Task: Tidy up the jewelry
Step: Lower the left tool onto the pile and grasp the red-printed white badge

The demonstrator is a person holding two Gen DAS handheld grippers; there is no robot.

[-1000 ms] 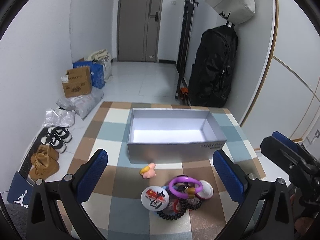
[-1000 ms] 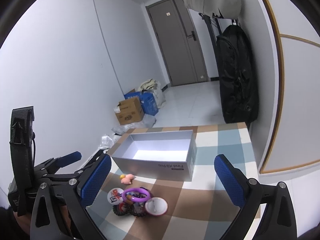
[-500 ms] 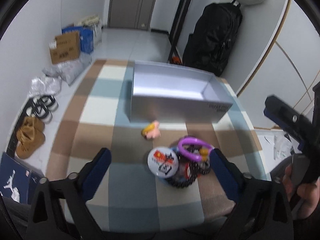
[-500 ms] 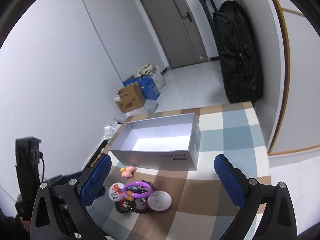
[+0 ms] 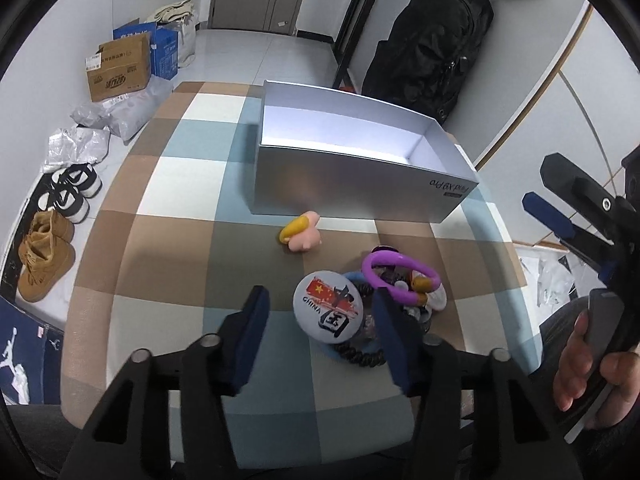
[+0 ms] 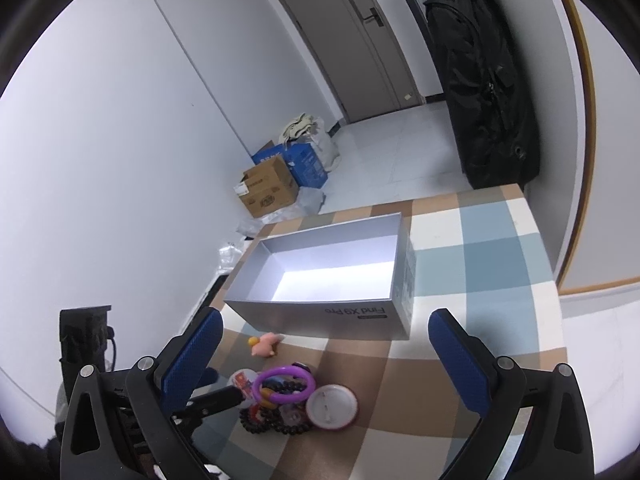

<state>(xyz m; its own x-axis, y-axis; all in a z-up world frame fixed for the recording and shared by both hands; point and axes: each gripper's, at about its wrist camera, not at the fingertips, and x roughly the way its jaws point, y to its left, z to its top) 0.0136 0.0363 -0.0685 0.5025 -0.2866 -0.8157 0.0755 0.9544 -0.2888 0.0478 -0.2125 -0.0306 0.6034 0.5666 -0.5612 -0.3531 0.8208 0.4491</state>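
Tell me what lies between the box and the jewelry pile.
Only a small pink toy on bare checked cloth, between box and pile; left wrist view.

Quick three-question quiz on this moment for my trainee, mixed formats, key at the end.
1. True or false: the grey box already holds jewelry.
2. What sits between the left gripper fingers: A) pink toy B) round badge C) purple ring?
3. Fill in: the right gripper jaws are ___.

Key: 1 false, it is empty; 2 B, the jaws have just been closing around it without clamping; 3 open.
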